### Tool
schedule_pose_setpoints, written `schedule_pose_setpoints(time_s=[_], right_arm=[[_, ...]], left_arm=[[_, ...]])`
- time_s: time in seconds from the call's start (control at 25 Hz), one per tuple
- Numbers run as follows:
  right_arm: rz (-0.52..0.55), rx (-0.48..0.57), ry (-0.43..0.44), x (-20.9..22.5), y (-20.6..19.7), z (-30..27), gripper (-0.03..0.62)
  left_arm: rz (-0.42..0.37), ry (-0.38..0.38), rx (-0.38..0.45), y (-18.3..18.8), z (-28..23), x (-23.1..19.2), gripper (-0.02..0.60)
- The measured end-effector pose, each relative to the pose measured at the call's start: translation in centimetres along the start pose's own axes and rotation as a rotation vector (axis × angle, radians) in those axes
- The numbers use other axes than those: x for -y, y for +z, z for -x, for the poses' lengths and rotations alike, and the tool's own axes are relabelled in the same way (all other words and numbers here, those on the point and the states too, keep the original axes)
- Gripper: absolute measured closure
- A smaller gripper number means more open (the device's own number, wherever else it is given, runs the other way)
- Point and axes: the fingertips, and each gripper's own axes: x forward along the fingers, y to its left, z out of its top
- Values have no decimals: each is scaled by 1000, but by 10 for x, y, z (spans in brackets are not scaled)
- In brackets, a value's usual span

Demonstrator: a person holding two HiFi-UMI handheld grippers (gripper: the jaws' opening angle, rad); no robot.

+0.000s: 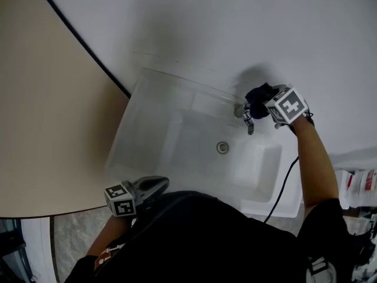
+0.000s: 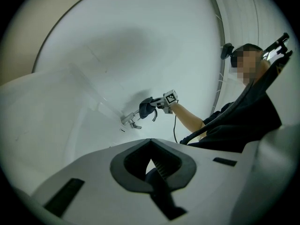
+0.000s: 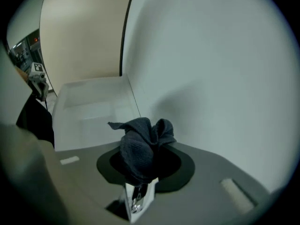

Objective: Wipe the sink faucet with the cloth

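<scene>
Sink [image 1: 147, 134]: white, set against a white wall [image 1: 235, 28]; a beige panel [image 1: 47, 99] runs along its left side. Drain [image 1: 222, 148] near the basin's middle.

Faucet [image 1: 245, 118]: chrome, at the rear right of the sink, spout pointing into the basin.

Right gripper [image 1: 256, 107]: up at the faucet, pointing steeply down. Jaws partly closed and clamped on 1 dark blue cloth [image 1: 259, 97], which is bunched and sticks out past the jaw tips. In the right gripper view the cloth [image 3: 140, 144] fills the gap between the jaws of the right gripper [image 3: 140, 172]. A shiny metal piece shows just beneath the cloth there; I cannot tell whether it is the faucet.

Cloth position: on the wall-side end of the faucet, above the spout. In the left gripper view the cloth [image 2: 146, 108] lies against the faucet [image 2: 130, 119] at its right end. A black cable [image 1: 283, 187] hangs down along the right forearm.

Left gripper [image 1: 158, 184]: held near level at the sink's near-left edge, close to the person's body, well apart from the faucet. Its own view shows the left gripper [image 2: 152, 172] with both jaws fully together — nothing between them.
</scene>
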Motion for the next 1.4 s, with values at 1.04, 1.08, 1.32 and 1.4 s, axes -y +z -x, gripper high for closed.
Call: schedule_pose_setpoints(time_s=[1.04, 1.08, 1.32, 1.4], right_arm=[[103, -354, 68, -4, -19, 16, 507], [70, -334, 59, -4, -27, 25, 507], [-286, 181, 252, -61, -28, 97, 507], [-410, 456, 406, -101, 0, 140, 507]], left_arm=[[-30, -16, 62, 20, 32, -7, 581], [-34, -28, 62, 23, 32, -8, 581], [-160, -107, 31, 67, 16, 7, 581], [-235, -133, 16, 89, 4, 15, 581]])
